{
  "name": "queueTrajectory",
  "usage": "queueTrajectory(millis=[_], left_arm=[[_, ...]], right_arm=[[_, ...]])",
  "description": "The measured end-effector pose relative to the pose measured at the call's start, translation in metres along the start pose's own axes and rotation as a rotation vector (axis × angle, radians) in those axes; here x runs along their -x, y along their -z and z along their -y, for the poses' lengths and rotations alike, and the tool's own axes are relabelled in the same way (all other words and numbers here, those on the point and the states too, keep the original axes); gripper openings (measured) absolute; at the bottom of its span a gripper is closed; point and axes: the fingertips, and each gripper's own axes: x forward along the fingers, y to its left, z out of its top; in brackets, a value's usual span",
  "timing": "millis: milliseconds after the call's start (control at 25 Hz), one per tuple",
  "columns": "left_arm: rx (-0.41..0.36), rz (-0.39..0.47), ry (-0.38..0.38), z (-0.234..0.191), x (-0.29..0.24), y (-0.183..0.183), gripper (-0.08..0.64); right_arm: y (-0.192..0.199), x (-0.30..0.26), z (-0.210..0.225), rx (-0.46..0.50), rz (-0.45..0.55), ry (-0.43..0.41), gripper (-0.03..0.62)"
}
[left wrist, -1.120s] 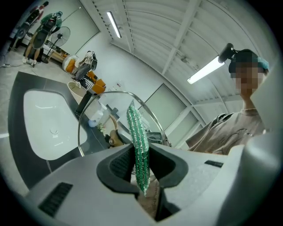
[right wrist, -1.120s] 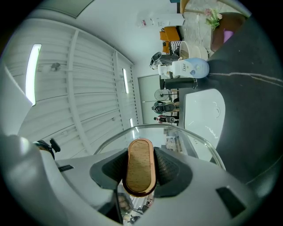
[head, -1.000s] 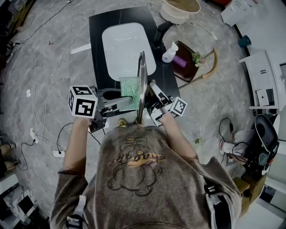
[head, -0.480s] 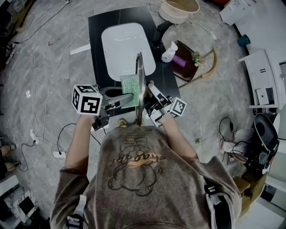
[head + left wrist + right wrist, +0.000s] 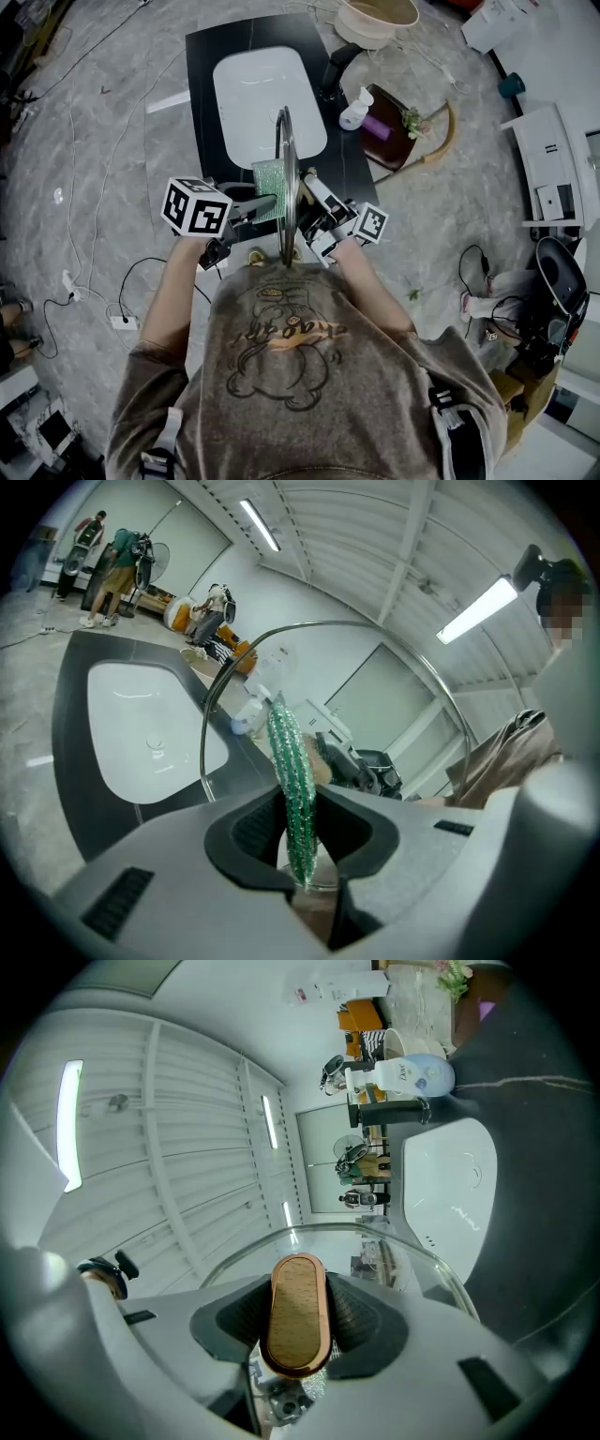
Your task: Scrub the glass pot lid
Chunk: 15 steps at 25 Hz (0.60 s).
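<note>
**Glass lid held on edge above the table, green pad at its left face.**

Nearest, in the left gripper view: left gripper, jaws nearly together and pinching a green scrub pad that stands edge-on between them. In the right gripper view: right gripper, jaws partway apart and clamped on the wooden knob of the glass pot lid. In the head view the lid stands upright, its rim toward the camera, just in front of the person's chest and between the two grippers. The pad's flat side lies at the lid's left face; actual contact is not certain. Beyond and below: dark table with a white sink. A black faucet stands at the sink's right, with a white pump bottle just beside it. All around is grey floor with loose cables.
</note>
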Motion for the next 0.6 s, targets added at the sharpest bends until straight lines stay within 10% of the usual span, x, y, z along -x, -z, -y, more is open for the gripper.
queueTrajectory(millis=[600], left_arm=[[0.101,0.019,-0.149,-0.057,-0.025,0.025,0.086]], right_arm=[[0.008,-0.001,0.000,0.028,-0.036,0.028,0.183]])
